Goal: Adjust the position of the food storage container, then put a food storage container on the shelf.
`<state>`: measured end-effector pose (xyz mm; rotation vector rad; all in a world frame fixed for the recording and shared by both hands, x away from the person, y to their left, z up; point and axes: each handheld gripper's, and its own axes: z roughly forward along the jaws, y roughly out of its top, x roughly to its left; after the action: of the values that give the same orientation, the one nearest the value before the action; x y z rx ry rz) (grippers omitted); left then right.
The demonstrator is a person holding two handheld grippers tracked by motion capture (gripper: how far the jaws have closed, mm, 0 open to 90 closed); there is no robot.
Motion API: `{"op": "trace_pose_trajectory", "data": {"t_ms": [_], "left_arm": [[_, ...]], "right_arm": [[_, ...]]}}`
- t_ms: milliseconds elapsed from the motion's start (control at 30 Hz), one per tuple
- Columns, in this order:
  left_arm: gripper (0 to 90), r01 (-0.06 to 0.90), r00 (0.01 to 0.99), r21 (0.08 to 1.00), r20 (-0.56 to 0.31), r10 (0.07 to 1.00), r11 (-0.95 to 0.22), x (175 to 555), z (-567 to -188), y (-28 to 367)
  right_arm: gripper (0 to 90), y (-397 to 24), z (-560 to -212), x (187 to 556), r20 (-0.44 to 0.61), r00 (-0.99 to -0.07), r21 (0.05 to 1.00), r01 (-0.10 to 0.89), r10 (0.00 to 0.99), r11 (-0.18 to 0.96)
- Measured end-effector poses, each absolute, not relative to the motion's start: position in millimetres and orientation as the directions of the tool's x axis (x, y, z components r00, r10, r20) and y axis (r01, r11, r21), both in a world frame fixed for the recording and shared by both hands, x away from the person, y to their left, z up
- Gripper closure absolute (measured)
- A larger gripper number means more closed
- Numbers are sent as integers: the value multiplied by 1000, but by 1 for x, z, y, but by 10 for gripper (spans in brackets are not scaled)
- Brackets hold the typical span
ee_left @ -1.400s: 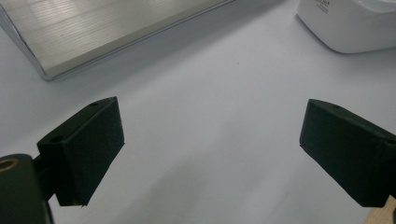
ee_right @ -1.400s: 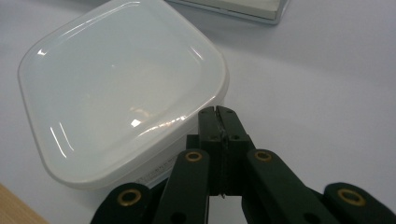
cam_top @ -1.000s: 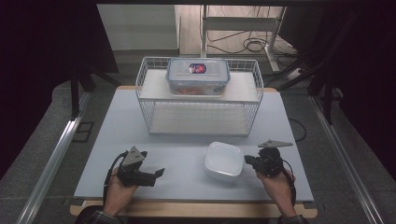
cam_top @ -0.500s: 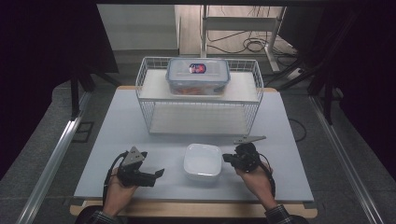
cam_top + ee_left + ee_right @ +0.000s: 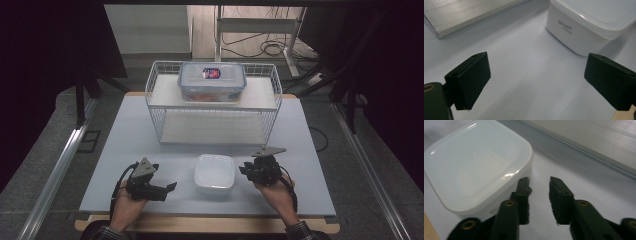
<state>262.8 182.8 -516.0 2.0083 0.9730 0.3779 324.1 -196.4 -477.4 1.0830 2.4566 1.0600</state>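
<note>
A: Right gripper (image 5: 539, 192) fingers (image 5: 560, 195) have just been opening; gap narrow, nothing between; white container (image 5: 214, 173) just left of them, one pad beside its wall.
B: Left gripper (image 5: 167, 189)?
A: Jaws wide, empty; container up-right, farther off; squarish, no long axis.
B: Obstacles?
A: Wire rack (image 5: 212, 107) with lidded box (image 5: 212, 81) beyond; clear.

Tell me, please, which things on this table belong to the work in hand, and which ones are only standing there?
Part of the work:
- white lidded container, between the two grippers
- right gripper, jaws slightly apart and just opened, beside the container
- left gripper, jaws wide open, nothing between them

Only standing there:
- white wire rack
- clear storage box on top of the rack
</note>
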Motion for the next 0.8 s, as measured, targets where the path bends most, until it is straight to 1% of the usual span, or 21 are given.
{"op": "trace_pose_trajectory", "data": {"t_ms": [33,200,333,367,400,433,700,800], "left_arm": [[63,497,651,800,-88,754,-336,263,-516,183],[63,498,651,798,-87,754,-338,263,-516,184],[63,500,650,797,-86,755,-340,263,-517,184],[63,500,650,797,-86,755,-340,263,-517,184],[63,499,650,796,-84,755,-341,263,-517,184],[62,496,652,797,-78,754,-346,263,-517,184],[55,508,652,788,-87,754,-349,264,-519,182],[54,514,650,788,-99,753,-340,265,-519,182]], "right_arm": [[600,-200,-479,323,46,-695,711,527,717,466],[410,-205,-481,318,17,-710,716,500,704,487],[280,-208,-481,316,22,-720,735,482,694,477],[280,-208,-481,316,22,-720,735,482,694,477],[253,-208,-482,315,27,-721,738,481,692,473],[201,-210,-483,314,38,-725,746,479,688,463],[103,-218,-487,314,69,-728,752,487,682,444],[85,-218,-486,314,81,-730,763,484,679,429]]}}
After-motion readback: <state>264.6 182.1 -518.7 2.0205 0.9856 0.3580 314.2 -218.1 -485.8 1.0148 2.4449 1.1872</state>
